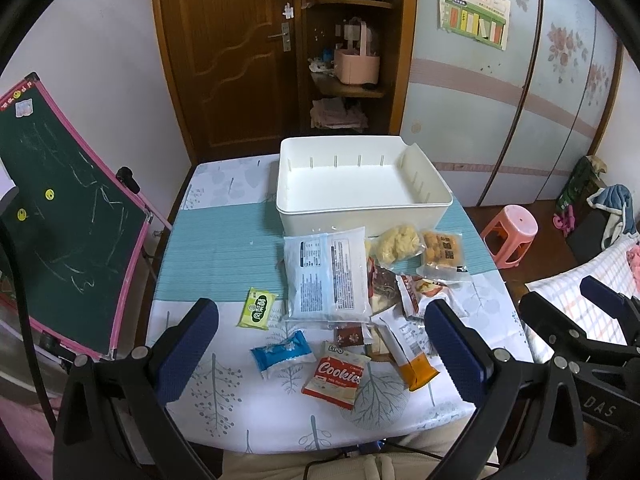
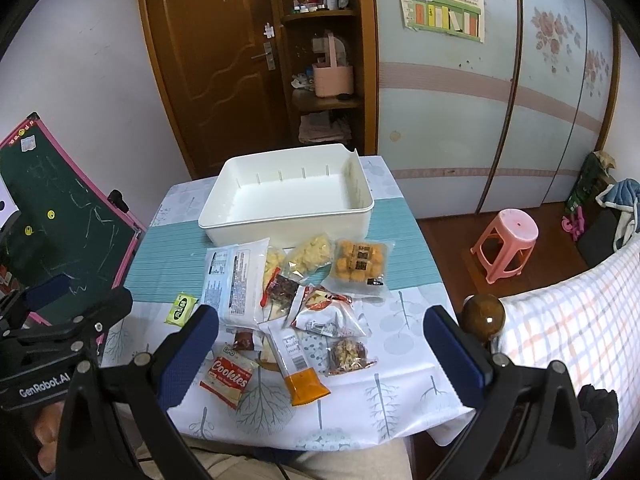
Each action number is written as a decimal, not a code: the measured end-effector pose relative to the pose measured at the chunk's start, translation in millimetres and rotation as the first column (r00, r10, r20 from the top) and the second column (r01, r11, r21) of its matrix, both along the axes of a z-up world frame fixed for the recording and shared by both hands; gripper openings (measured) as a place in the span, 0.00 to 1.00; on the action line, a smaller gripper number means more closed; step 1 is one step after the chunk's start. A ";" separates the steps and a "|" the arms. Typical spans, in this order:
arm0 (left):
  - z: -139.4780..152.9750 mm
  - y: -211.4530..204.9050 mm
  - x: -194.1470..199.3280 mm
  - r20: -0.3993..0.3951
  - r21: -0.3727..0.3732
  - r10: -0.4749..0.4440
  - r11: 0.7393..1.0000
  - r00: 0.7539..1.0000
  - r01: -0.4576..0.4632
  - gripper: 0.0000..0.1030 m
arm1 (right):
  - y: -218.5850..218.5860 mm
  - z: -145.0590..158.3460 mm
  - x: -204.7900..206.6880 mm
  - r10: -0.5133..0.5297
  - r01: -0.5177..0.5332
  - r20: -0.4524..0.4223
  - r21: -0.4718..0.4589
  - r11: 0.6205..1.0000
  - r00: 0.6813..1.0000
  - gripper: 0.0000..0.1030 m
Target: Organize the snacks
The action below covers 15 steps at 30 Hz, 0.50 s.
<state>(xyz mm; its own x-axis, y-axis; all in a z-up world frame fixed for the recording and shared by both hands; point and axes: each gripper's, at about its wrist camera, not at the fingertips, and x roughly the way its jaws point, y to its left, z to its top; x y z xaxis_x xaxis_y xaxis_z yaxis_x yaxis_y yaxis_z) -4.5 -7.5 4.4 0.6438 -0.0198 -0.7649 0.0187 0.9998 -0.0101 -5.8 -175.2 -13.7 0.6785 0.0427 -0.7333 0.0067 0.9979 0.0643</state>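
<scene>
An empty white bin (image 1: 362,208) (image 2: 280,222) stands at the far middle of the table. Several snack packets lie in front of it: a large pale blue-white bag (image 1: 326,276) (image 2: 236,276), a red Cookies packet (image 1: 336,376) (image 2: 229,378), a blue packet (image 1: 282,354), a green packet (image 1: 258,308) (image 2: 181,309), an orange-ended stick packet (image 1: 412,360) (image 2: 298,368) and yellow pastry packs (image 1: 442,252) (image 2: 360,266). My left gripper (image 1: 320,344) is open and empty above the near packets. My right gripper (image 2: 320,352) is open and empty over them too.
A green chalkboard with a pink frame (image 1: 60,216) stands left of the table. A pink stool (image 1: 510,236) (image 2: 506,244) is on the floor at right. A checked cloth (image 2: 572,332) and a brown knob (image 2: 483,318) are near right. A wooden door and shelf stand behind.
</scene>
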 end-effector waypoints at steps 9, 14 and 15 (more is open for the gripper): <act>5.9 -0.5 -5.4 0.023 0.004 -0.021 1.000 1.000 0.021 1.00 | -2.5 2.1 -2.3 -0.015 0.015 0.005 0.005 1.000 1.000 1.00; 5.1 0.4 -7.5 0.033 -0.001 -0.034 0.999 0.999 0.034 1.00 | -3.4 3.2 -3.3 -0.025 0.025 0.006 0.008 1.000 1.000 1.00; 4.9 0.5 -7.8 0.034 -0.001 -0.036 0.999 0.999 0.036 1.00 | -4.4 3.3 -2.3 -0.023 0.023 0.007 0.005 1.000 1.000 1.00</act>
